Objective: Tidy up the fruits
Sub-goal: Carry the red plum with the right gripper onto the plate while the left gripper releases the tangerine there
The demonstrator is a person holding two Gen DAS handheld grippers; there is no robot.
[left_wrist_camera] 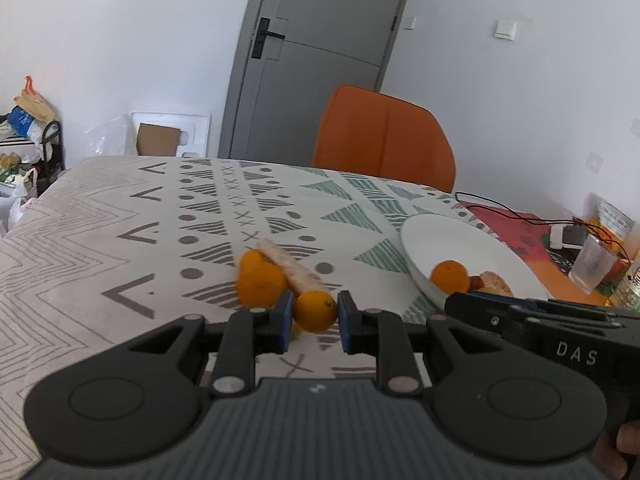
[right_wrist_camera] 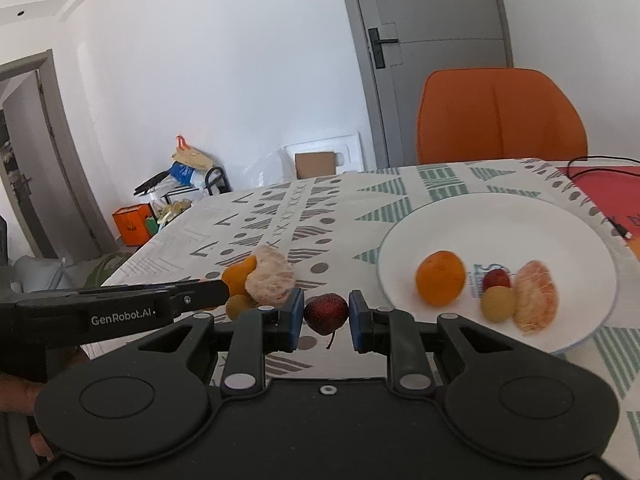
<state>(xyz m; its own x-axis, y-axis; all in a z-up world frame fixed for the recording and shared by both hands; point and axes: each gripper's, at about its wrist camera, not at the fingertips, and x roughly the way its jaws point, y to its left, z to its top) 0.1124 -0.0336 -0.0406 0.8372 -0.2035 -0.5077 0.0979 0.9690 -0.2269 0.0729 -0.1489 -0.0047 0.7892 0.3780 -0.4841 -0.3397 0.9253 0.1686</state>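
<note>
My left gripper has its pads against a small round orange fruit on the patterned tablecloth. Behind it lie an orange and a peeled citrus piece. My right gripper brackets a dark red fruit with a stem; small gaps show at both pads. The white plate at the right holds an orange, a small red fruit, a small yellow fruit and a peeled citrus piece. The left gripper's body shows at the left in the right wrist view.
An orange chair stands behind the table's far edge. A red mat with black cables, a glass and packets sit at the far right. Bags and boxes clutter the floor beyond the table's left side.
</note>
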